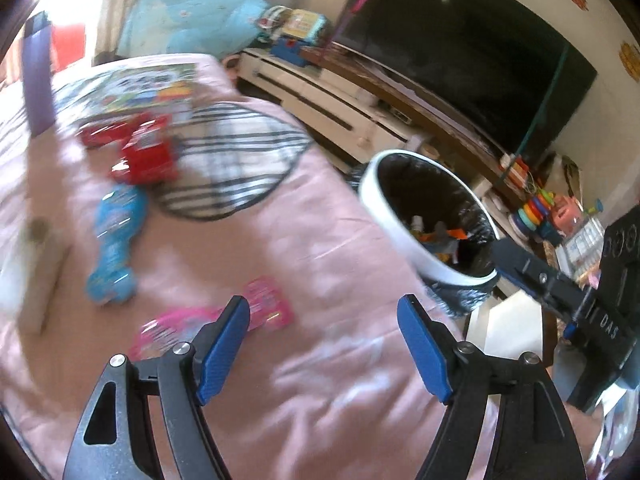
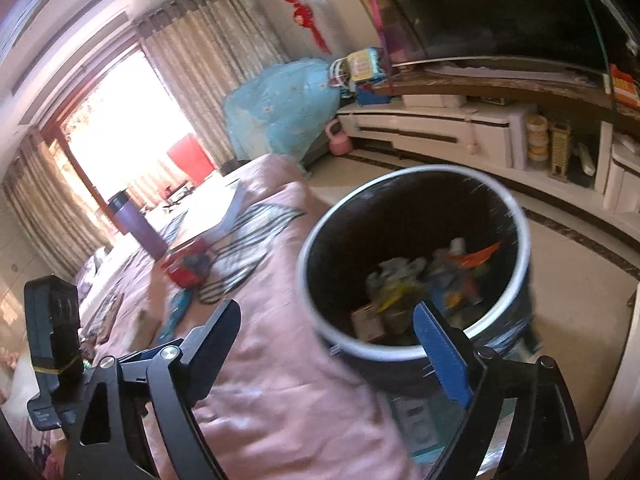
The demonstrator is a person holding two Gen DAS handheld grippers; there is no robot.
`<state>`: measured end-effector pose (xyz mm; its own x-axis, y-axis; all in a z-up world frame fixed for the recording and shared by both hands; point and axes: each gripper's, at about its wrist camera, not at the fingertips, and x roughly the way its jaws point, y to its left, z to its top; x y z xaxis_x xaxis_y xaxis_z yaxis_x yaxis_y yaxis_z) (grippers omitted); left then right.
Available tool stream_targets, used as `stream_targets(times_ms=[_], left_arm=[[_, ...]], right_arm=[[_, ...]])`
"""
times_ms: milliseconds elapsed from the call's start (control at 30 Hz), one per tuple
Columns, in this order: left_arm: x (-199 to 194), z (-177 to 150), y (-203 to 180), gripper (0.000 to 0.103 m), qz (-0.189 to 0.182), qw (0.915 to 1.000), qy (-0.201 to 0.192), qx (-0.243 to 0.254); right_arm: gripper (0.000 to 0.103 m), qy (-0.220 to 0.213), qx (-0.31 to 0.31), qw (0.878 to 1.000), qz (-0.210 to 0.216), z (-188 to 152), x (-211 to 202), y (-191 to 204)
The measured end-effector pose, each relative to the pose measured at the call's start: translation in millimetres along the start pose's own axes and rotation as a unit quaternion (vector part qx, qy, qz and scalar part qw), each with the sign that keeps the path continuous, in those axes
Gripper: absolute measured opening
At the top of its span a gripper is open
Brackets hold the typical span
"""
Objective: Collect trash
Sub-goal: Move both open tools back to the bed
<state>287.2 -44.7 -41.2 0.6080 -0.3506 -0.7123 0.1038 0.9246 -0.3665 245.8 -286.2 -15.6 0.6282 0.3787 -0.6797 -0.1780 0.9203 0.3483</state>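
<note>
Beside the bin (image 2: 416,264), both grippers are held with jaws wide and empty.

Over the pink bedspread (image 1: 248,240) the left gripper (image 1: 324,320) is poised — a pink wrapper (image 1: 264,308) lies just past its left finger, with a blue packet (image 1: 116,240) and a red packet (image 1: 148,152) farther from the bin. The right gripper (image 2: 326,320) is seen at the bin's near rim; mixed trash lies inside — wrappers and paper, blurred.
</note>
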Motion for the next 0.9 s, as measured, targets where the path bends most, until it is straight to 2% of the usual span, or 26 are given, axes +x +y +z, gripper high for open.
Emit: stream_targets(times_ms=[267, 500, 900], left_arm=[[-57.2, -32.6, 45.0, 0.076, 0.019, 0.9985, -0.023, -0.046], [-95.1, -54.4, 75.8, 0.076, 0.040, 0.9963, -0.044, -0.063], [-132.1, -69.1, 134.0, 0.076, 0.032, 0.9932, -0.053, -0.099]], right_arm=[[0.090, 0.037, -0.011, 0.999, 0.028, -32.5, 20.4, 43.7], [0.090, 0.058, -0.029, 0.997, 0.028, -50.4, 28.6, 72.7], [0.090, 0.084, -0.058, 0.995, 0.017, -81.7, 40.6, 131.5]])
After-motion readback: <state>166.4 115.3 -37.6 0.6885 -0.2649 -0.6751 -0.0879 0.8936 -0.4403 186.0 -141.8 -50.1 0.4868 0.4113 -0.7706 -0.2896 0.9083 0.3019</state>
